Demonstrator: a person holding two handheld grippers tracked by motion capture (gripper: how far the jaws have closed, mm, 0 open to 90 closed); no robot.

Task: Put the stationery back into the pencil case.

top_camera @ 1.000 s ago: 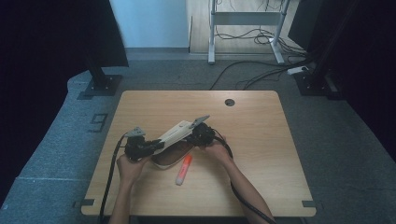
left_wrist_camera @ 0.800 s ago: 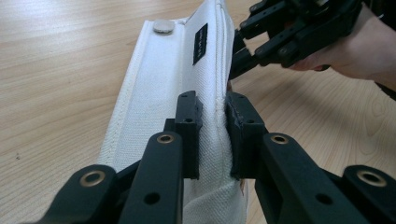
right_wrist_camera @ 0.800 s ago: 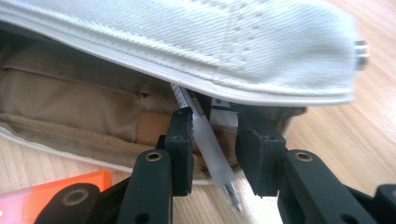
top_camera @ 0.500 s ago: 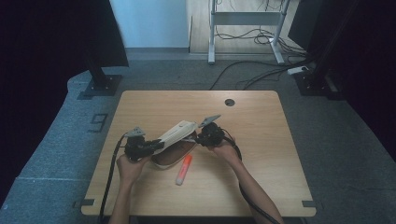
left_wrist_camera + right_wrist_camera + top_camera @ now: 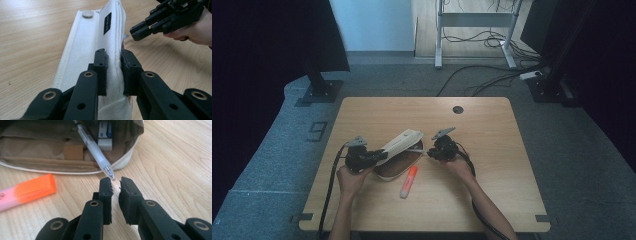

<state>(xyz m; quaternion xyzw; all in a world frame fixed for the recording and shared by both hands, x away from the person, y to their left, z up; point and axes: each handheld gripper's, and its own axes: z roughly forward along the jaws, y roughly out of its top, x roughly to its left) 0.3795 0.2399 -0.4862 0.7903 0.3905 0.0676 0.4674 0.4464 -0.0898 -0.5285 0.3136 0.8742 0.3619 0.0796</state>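
A cream pencil case (image 5: 394, 169) lies open at the table's middle. Its flap (image 5: 87, 50) is lifted, and my left gripper (image 5: 113, 56) is shut on the flap's edge. Inside the case (image 5: 37, 147) I see a white eraser (image 5: 105, 135) and a clear pen (image 5: 95, 147) whose tip sticks out over the rim. My right gripper (image 5: 115, 182) stands narrowly open just in front of that tip, holding nothing. In the high view the left gripper (image 5: 379, 156) is at the case's left and the right gripper (image 5: 428, 152) at its right. An orange highlighter (image 5: 409, 181) lies on the table in front of the case.
The wooden table (image 5: 492, 130) has a round cable hole (image 5: 457, 109) at the back. Both forearms come in from the near edge. Cables trail from each gripper toward the front of the table.
My right gripper has drawn back to the right, away from the case. The left gripper and the lifted flap have stayed put.
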